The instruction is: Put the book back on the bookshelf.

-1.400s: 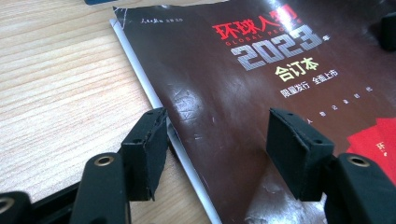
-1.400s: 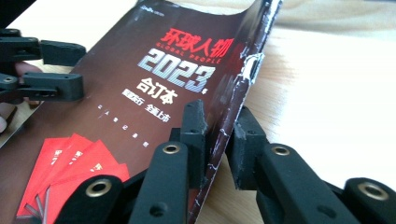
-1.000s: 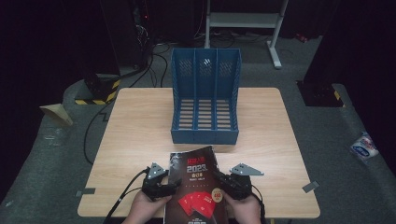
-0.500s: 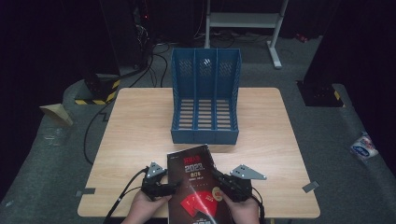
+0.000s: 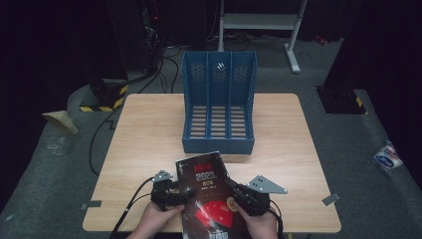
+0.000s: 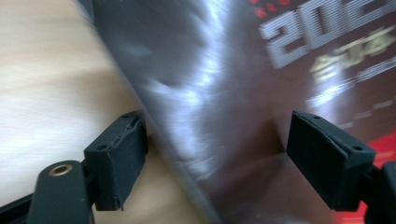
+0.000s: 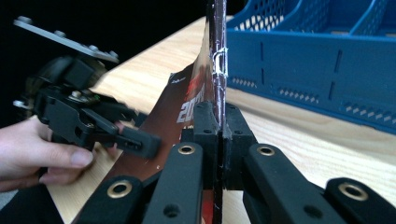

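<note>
magazine [image 5: 209, 189] on table [image 5: 149, 139], before file rack [image 5: 219, 104]

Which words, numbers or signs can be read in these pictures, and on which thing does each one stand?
"2023": large pale digits on the dark cover of the magazine, plain in the high view; cut off in both gripper views.
Red characters above the number: too blurred to read.
Small pale lines under it, and print on the red shape lower on the cover: too small.
Blue file rack: no text.
Packet on the floor: print unreadable.
</note>
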Available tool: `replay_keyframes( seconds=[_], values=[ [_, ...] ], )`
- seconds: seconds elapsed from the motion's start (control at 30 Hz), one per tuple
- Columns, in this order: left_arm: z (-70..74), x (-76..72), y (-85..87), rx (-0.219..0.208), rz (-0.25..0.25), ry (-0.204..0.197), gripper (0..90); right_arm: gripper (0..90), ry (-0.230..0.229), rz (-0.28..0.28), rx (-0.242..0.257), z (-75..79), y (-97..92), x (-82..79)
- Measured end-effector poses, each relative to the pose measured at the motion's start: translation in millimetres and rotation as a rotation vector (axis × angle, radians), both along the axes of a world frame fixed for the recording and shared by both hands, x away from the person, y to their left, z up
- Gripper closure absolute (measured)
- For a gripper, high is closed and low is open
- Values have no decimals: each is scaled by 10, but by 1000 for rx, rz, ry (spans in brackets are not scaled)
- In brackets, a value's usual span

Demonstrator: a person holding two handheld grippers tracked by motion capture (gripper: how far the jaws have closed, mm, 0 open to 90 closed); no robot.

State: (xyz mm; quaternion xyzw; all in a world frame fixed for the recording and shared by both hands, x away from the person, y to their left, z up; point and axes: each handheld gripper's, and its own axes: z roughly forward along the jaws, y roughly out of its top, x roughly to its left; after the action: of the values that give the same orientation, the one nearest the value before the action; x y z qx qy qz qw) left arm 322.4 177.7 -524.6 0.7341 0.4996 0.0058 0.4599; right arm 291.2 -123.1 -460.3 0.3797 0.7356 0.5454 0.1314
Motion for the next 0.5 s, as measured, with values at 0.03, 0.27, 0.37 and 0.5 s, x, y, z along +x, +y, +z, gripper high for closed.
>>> replay_keyframes(
  seconds=[0.03, 0.27, 0.37, 0.5],
  values=[
    [-3, -3, -25, 16, -8, -18, 193, 868, -9, 4, 6, 12, -5, -8],
    [-14, 14, -49, 12, -4, -30, 258, 867, -23, -2, -5, 27, -16, -24],
    [10, -10, -22, 0, 1, -61, 377, 867, -19, -8, 3, 16, -30, -13],
    [73, -50, 34, -31, 23, -121, 519, 866, -18, -14, 18, 20, -53, -6]
  ],
)
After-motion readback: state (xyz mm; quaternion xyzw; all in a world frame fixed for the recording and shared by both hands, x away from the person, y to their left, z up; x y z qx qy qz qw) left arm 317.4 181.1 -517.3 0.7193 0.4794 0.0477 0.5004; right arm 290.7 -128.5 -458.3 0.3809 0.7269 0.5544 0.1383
